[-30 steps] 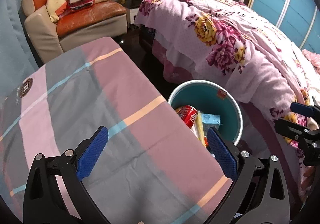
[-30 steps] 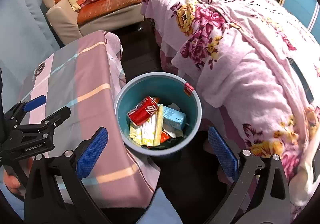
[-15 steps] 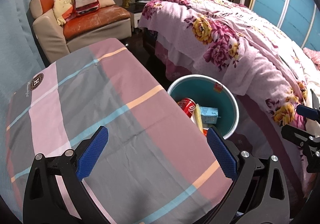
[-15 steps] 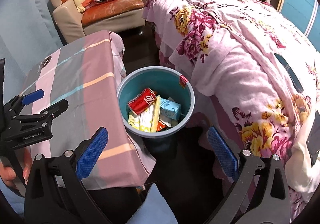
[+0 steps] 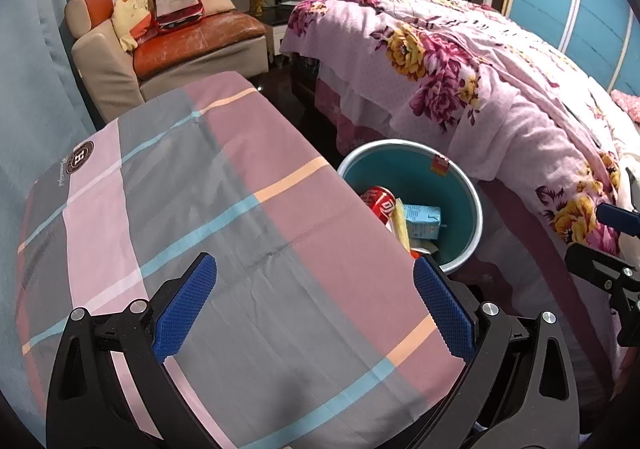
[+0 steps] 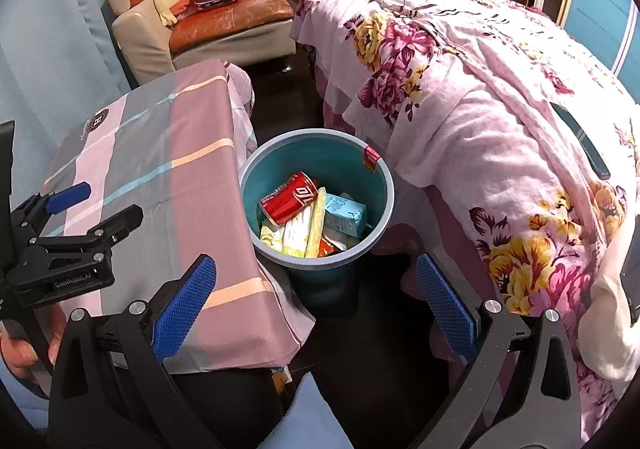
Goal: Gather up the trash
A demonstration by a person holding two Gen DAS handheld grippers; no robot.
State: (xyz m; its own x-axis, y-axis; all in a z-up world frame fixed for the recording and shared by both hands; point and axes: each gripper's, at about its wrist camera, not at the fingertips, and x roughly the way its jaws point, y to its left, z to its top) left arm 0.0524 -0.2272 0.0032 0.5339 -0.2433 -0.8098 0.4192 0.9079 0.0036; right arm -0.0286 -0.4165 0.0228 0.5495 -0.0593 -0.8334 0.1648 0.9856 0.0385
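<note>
Both views have pulled back and up since a second ago: more of the pink floral-quilted bed (image 6: 480, 97) at 2 o'clock and the plaid-cloth table (image 5: 248, 233) at 9 o'clock shows, so I read this as retreating, drop done. Table top looks bare, probably nothing left to collect there. Teal round plastic bin (image 6: 384, 177) sits on the dark floor between table and bed, dead centre in the right view. Inside: red soda can (image 6: 289, 197) at 11 o'clock, light-blue drink carton (image 6: 345, 215) at 3, yellow-white snack wrappers (image 6: 298, 235) at 6. My left tongs (image 5: 314, 309) gape wide, empty; my right tongs (image 6: 316, 305) likewise, nothing held.
</note>
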